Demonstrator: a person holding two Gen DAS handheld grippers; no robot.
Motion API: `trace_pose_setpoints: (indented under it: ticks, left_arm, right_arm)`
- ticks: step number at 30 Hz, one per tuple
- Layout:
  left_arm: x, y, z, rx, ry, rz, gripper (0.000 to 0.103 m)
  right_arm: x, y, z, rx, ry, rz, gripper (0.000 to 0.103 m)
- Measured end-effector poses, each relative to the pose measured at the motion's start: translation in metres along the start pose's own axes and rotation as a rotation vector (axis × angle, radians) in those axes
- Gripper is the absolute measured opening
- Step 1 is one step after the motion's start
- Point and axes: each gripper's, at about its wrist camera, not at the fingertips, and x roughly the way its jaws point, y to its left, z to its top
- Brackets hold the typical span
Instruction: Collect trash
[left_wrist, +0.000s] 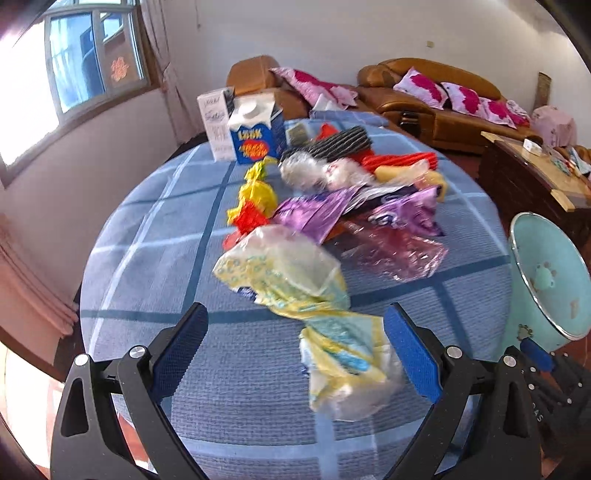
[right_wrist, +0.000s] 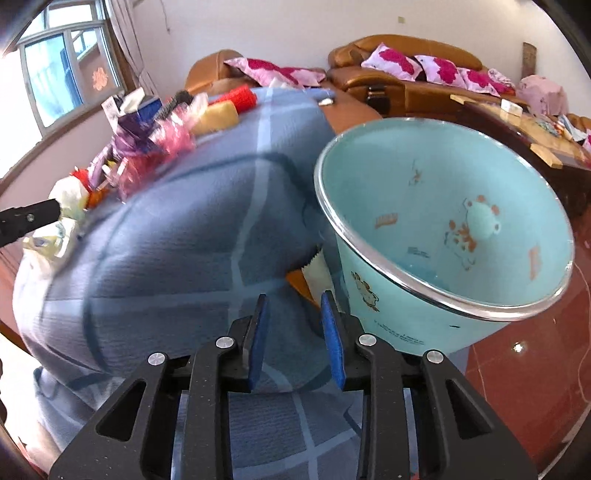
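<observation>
With the left gripper (left_wrist: 295, 345) spread wide around a crumpled yellow wrapper (left_wrist: 295, 288) and the right gripper (right_wrist: 295, 332) held slightly parted and empty just left of the bin (right_wrist: 443, 229), a pick-up step is judged underway, closure being called for next.

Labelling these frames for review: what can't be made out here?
- Left wrist view: whether the pale yellow crumpled plastic wrapper touches the left gripper; motion blur.
- Left view: turquoise plastic bin, cut by the frame edge.
- Right wrist view: bin bottom, too dim to see contents.
</observation>
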Motion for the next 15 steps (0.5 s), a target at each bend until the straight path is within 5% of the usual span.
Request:
trace_pose_setpoints:
  ticks: [15]
  left_arm:
    - [-0.001,0.019,0.001,-0.017,-0.019,0.002,0.094]
  right_arm:
    - [0.055,0.002,0.008,-0.053,0.070,-0.039,0.029]
